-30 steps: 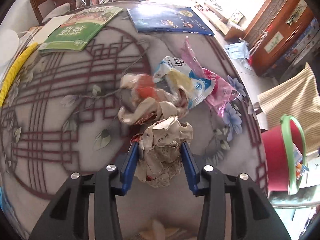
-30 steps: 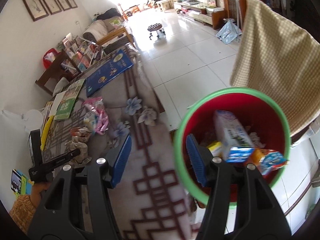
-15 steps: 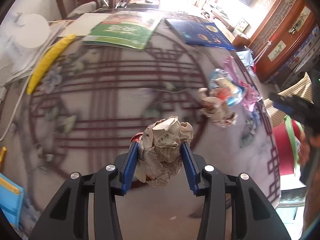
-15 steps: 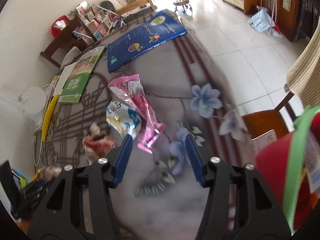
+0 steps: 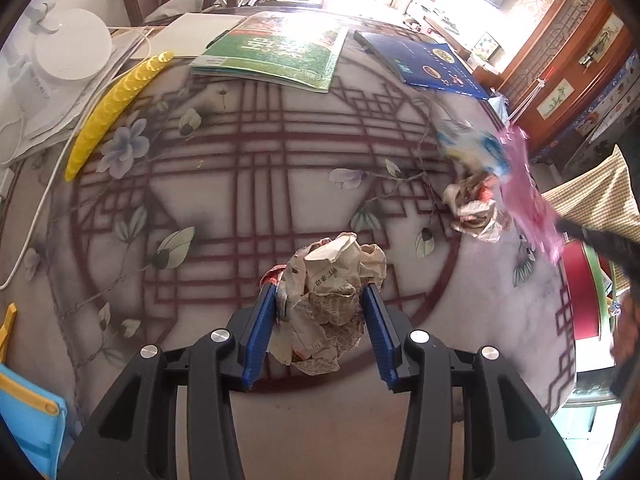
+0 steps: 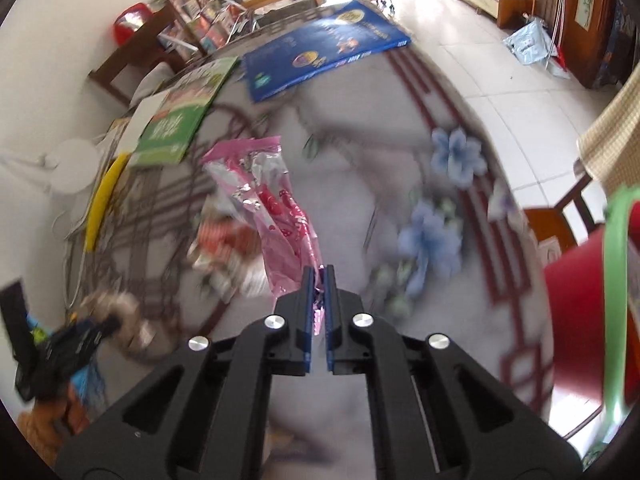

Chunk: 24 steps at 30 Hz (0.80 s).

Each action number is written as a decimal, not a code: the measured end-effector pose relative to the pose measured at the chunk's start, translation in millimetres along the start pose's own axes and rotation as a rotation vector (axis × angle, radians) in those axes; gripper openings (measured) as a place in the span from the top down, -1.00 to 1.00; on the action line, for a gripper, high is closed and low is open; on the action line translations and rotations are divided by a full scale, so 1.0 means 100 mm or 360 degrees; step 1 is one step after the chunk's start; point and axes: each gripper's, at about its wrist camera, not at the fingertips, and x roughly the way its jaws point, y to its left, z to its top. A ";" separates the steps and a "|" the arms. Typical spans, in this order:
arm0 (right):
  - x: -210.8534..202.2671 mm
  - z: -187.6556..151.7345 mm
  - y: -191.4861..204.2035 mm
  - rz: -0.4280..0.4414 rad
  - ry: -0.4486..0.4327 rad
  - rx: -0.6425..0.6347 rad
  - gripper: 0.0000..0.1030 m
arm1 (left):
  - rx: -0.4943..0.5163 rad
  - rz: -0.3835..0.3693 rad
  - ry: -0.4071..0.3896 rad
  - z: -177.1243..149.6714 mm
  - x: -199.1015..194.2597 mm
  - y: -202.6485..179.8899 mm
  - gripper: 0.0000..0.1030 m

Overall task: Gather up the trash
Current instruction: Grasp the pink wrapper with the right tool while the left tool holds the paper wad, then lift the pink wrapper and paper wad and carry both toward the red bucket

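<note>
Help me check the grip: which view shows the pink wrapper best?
The right wrist view: the pink wrapper is sharp there, its end pinched in the right gripper. The left wrist view shows it only as a blur at the table's edge.

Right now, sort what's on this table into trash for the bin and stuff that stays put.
Trash job:
crumpled newspaper ball in left tongs
pink wrapper in right tongs
crumpled wad
blue-white packet
red bin

Stays:
green book
blue book
yellow strip
</note>
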 end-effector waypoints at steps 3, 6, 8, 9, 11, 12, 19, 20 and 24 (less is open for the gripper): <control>-0.10 -0.26 0.01 -0.0014 0.0035 0.0059 0.65 | 0.0025 -0.0017 0.0004 0.01 0.04 -0.02 0.15; -0.12 -0.39 0.01 -0.0002 0.0051 0.0102 0.34 | 0.0053 -0.0026 0.0016 0.00 0.06 -0.04 0.12; -0.12 -0.39 0.02 -0.0012 0.0034 0.0104 0.29 | 0.0053 -0.0027 0.0019 -0.01 0.06 -0.05 0.11; -0.11 -0.37 0.03 -0.0010 0.0024 0.0102 0.25 | 0.0052 -0.0028 0.0018 -0.01 0.06 -0.05 0.11; -0.04 -0.34 0.09 -0.0014 0.0022 0.0055 0.13 | 0.0058 -0.0024 0.0013 -0.02 0.06 -0.05 0.10; -0.01 -0.34 0.12 -0.0022 0.0032 0.0028 0.13 | 0.0061 -0.0023 0.0011 -0.03 0.05 -0.05 0.09; 0.30 -0.47 0.37 -0.0122 0.0120 -0.0189 -0.14 | 0.0053 -0.0020 0.0001 -0.10 0.00 0.02 0.05; 0.35 -0.50 0.41 -0.0150 0.0149 -0.0227 0.23 | 0.0051 -0.0018 0.0004 -0.10 0.00 0.03 0.05; 0.35 -0.57 0.44 -0.0019 0.0186 -0.0180 0.89 | 0.0020 -0.0027 0.0003 -0.14 -0.01 0.09 0.18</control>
